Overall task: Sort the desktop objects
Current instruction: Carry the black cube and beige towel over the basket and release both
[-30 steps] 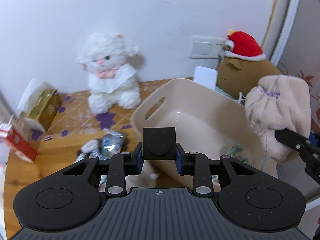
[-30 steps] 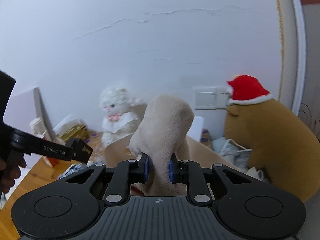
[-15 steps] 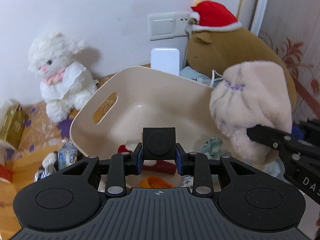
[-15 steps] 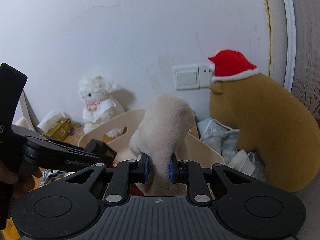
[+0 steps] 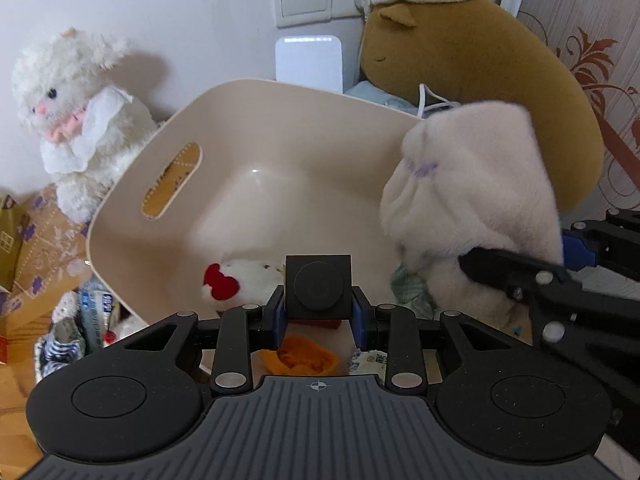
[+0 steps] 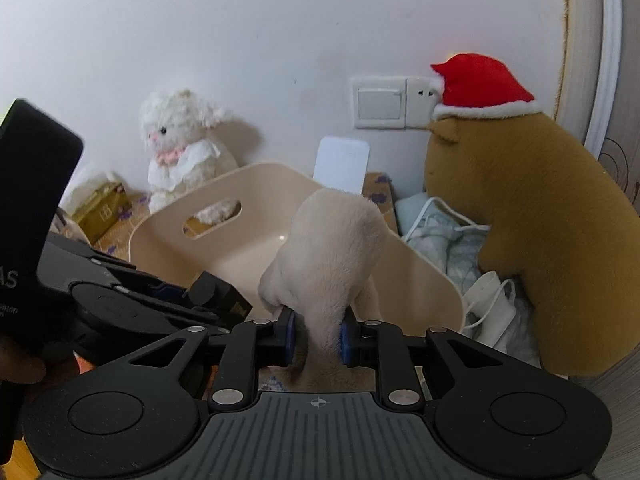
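A beige plastic bin [image 5: 256, 92] with a slot handle lies below both grippers. My left gripper [image 5: 319, 312] is shut on a small black cube [image 5: 318, 292] and hangs over the bin's near side. In the right wrist view my right gripper [image 6: 318, 338] has a cream plush [image 6: 332, 248] between its blue pads. The jaws are opening while the pads still touch the fur. The plush [image 5: 476, 184] hangs over the bin's right rim. On the bin floor lie a small white plush with a red heart [image 5: 236, 280], an orange item [image 5: 298, 358] and a green checked cloth [image 5: 410, 288].
A white lamb plush [image 5: 76, 120] sits against the wall left of the bin. A big brown plush in a red hat [image 5: 480, 60] fills the right, with white cables and cloth at its base. Packets [image 5: 96, 312] and a gold tissue box [image 6: 100, 208] lie on the left.
Both grippers have come down and in over the bin, so its floor now shows. The cream plush has sunk from above the bin to its right rim. The cube stays gripped.
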A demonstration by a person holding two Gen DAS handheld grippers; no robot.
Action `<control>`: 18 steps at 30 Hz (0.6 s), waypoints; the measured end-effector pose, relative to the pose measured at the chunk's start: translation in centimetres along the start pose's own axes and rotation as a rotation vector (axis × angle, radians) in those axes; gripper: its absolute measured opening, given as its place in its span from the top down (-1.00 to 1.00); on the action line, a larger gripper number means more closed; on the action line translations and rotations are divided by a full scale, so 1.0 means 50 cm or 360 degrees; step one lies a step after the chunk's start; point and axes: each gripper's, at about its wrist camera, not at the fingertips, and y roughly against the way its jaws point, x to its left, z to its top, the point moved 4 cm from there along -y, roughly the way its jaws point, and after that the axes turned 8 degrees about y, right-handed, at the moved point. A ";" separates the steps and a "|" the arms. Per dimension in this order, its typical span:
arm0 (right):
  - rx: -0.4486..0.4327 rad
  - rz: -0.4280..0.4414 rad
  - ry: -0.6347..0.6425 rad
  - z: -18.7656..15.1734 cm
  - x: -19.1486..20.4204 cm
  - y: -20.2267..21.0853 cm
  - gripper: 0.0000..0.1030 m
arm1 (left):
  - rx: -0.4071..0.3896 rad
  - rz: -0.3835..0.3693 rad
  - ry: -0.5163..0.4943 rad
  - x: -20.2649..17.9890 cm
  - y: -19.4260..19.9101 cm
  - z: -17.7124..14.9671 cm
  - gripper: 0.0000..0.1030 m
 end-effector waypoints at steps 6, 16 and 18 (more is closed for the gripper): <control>0.0028 -0.0052 0.0020 0.003 0.005 0.005 0.28 | -0.0033 -0.0031 0.0038 0.018 0.014 0.003 -0.21; -0.0032 -0.0176 0.0066 0.022 0.045 0.055 -0.51 | -0.0075 -0.0114 0.0146 0.100 0.069 -0.006 -0.37; -0.0051 -0.0184 0.0073 0.028 0.061 0.067 -0.56 | -0.0124 -0.0143 0.0150 0.122 0.091 -0.011 -0.41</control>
